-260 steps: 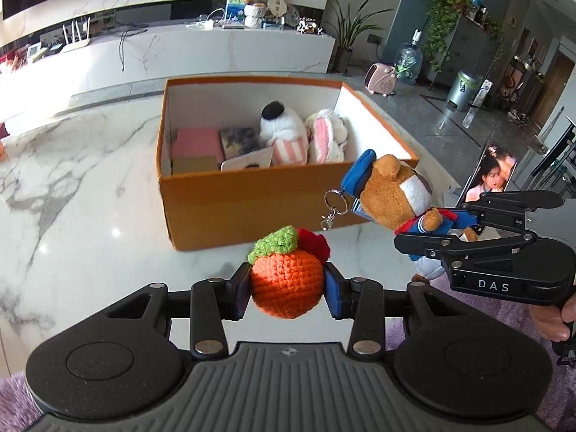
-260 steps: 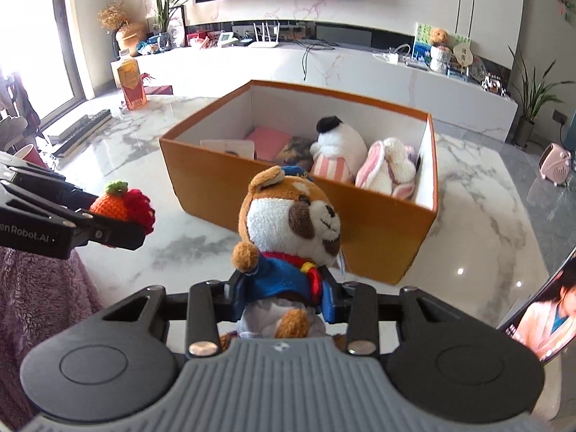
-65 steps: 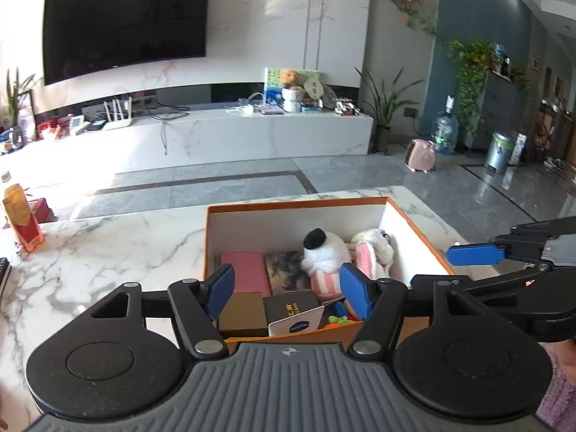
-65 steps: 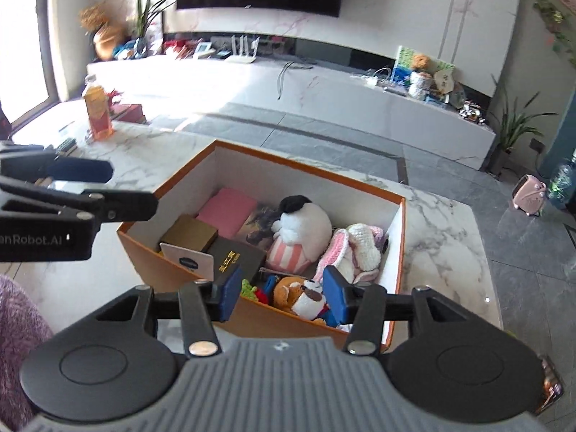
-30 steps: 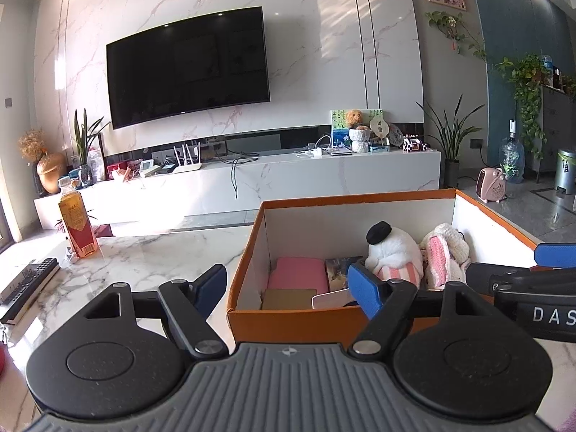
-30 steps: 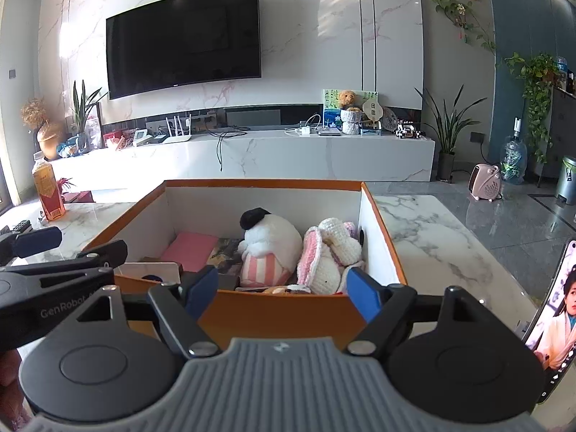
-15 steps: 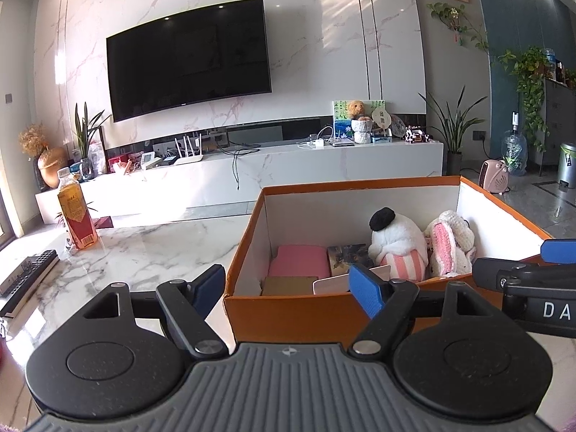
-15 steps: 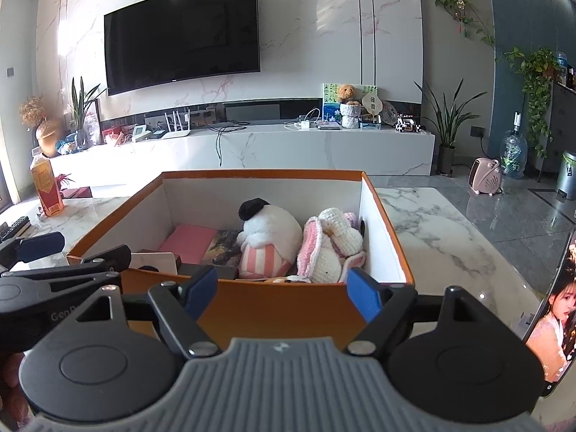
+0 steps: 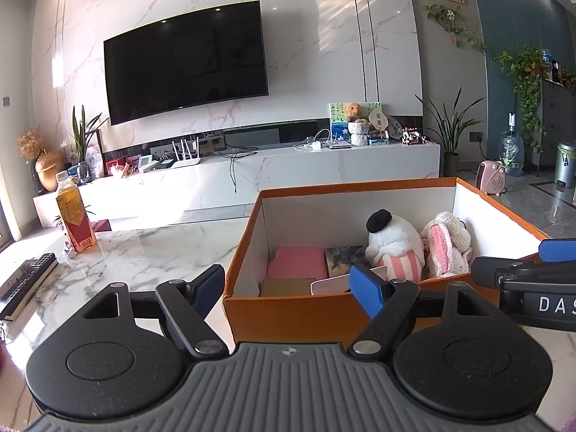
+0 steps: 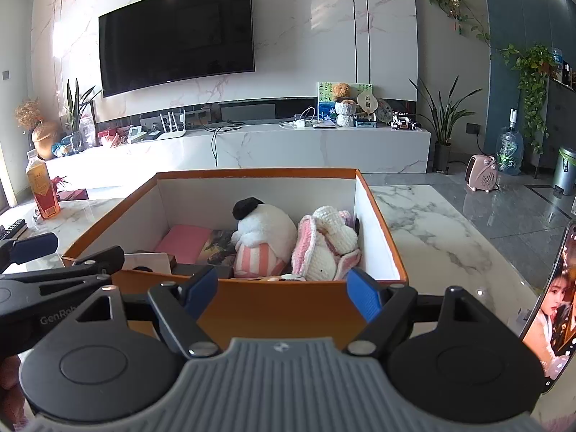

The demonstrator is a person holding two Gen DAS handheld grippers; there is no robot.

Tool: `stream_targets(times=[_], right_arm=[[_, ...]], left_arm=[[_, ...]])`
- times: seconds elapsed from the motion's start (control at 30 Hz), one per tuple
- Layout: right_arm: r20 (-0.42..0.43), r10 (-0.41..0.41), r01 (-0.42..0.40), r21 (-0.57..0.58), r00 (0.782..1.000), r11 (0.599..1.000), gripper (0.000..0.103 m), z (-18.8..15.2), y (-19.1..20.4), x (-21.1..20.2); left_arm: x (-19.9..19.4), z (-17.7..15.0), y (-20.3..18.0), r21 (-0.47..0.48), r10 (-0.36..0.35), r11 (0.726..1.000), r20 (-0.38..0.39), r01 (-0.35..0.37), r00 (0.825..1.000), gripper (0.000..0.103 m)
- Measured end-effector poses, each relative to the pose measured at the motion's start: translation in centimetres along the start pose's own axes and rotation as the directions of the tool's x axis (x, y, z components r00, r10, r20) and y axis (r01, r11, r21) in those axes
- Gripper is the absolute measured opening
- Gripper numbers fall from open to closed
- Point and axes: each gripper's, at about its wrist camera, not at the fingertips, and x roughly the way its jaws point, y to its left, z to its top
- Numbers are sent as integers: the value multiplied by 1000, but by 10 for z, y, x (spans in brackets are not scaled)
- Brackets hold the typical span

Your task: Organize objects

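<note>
Both my left gripper and right gripper have jaws apart, empty. Straight ahead, just beyond both, sits the orange box on the marble surface, plush toys inside, equally near either hand.

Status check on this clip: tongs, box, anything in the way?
Left tongs open, empty. Right tongs open, empty. Orange box holds white plush, pink-eared bunny. Nothing blocking.
</note>
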Motion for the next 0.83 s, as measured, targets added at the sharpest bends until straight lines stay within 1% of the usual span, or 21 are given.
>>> stream_targets(times=[0.17,0.5,0.83], right_arm=[[1,0,0,-1,1000,1000,81,0,0,0],[4,-1,1,-8,1000,1000,81,0,1,-1],[4,-4,4,-16,1000,1000,81,0,4,-1]], left_arm=[[-1,1,1,-14,-4,1000,-5,4,1000,90],[-1,0,2,-6,3,1000,-7,-3,1000,91],[-3,1,2,-5,3,1000,-5,-3,1000,95]])
